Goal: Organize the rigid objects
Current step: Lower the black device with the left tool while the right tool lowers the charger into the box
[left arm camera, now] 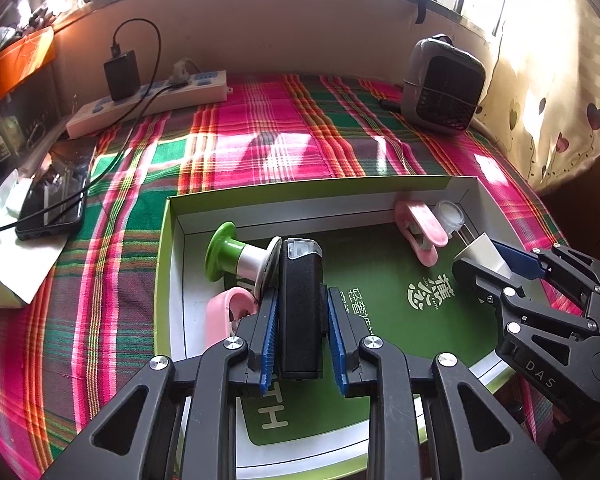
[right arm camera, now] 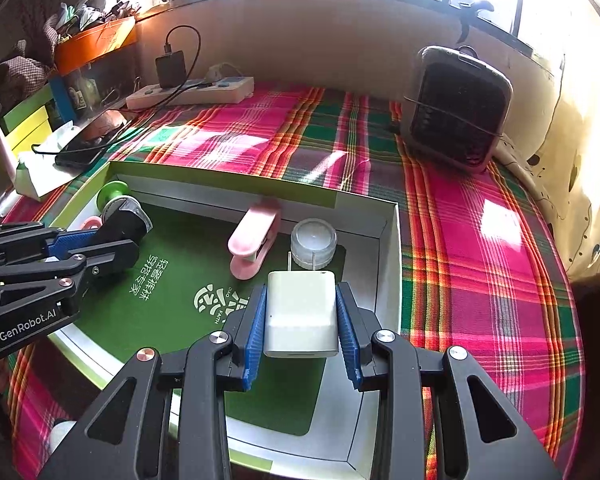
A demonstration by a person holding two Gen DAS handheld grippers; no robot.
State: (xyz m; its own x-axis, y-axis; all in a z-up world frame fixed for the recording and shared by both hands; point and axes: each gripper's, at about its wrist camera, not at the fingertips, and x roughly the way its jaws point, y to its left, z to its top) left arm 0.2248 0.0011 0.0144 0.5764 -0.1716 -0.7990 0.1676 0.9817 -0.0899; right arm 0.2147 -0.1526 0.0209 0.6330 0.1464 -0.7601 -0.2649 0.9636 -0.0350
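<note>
- Our left gripper (left arm camera: 300, 312) is closed on a black device (left arm camera: 300, 304) with a clear cap, and we hold it over the left part of the green box (left arm camera: 308, 196). The blue pads (left arm camera: 269, 340) press on its long sides.
- Our right gripper (right arm camera: 301, 320) is closed on a white charger (right arm camera: 301, 316), with its two metal pins pointing forward, over the right part of the same box.
- The black device is very near the green spool (left arm camera: 236, 258) and the pink clip (left arm camera: 224, 312) behind the left fingers. If we lower it here, we think it can push the spool or land on the clip and stay tilted.
- The pins of the charger point at the clear cap (right arm camera: 314, 242) and the pink clamp (right arm camera: 254, 238). If we move forward while we go down, we can knock them against the wall of the box.
- The charger is smooth and the pads hold only its two sides, so it can slip or turn if we release too high.
- The two grippers work in one box, so they can hit each other if both move to the middle.
- The cloth (right arm camera: 480, 260) under the box is soft, so we judge that a hard push can shift the box.
</note>
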